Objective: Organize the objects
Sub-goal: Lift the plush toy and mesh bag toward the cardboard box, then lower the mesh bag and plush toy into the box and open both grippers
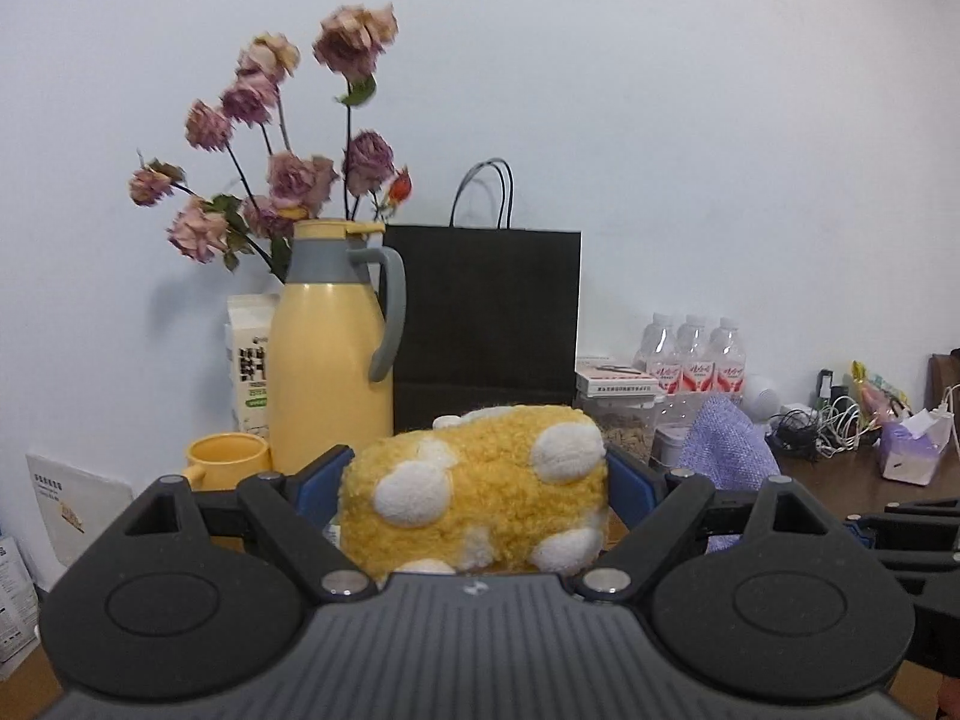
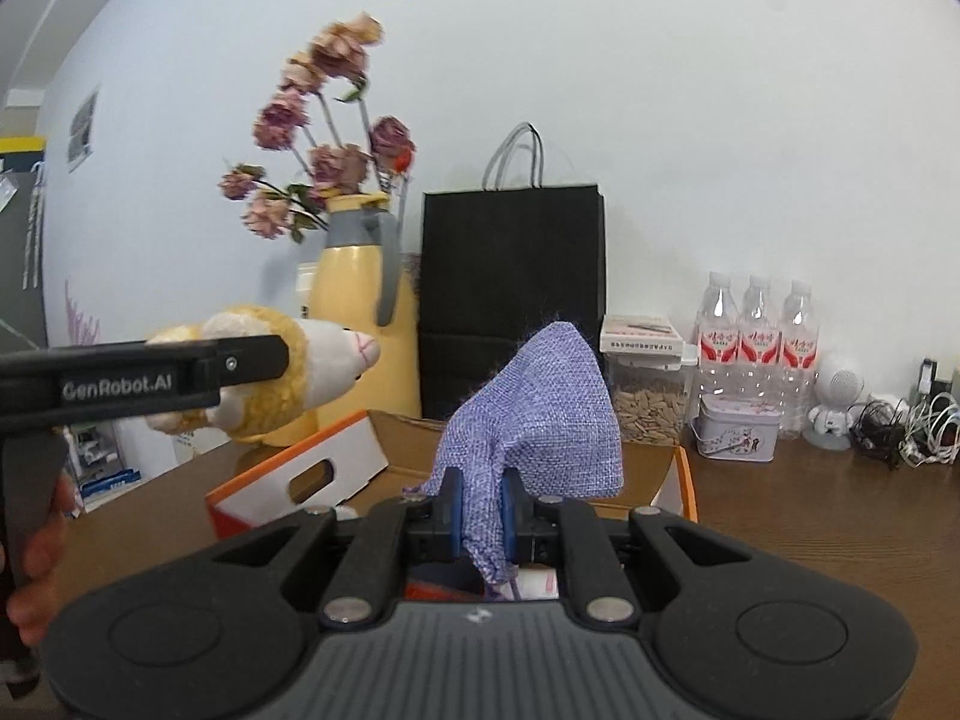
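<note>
Left gripper [image 1: 477,480] spread wide, blue pads clamped on a yellow plush toy [image 1: 480,492] held above the table [image 2: 810,504], yellow thermos [image 1: 327,348] and black paper bag [image 1: 486,318] behind, right gripper [image 2: 480,510] pinched tight on a purple woven pouch [image 2: 534,414] lifted over an open cardboard box [image 2: 336,462]

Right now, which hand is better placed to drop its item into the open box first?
Probably right. The right gripper, shut on the purple pouch, is directly at the box. The left gripper holds the plush toy off to the side.
</note>
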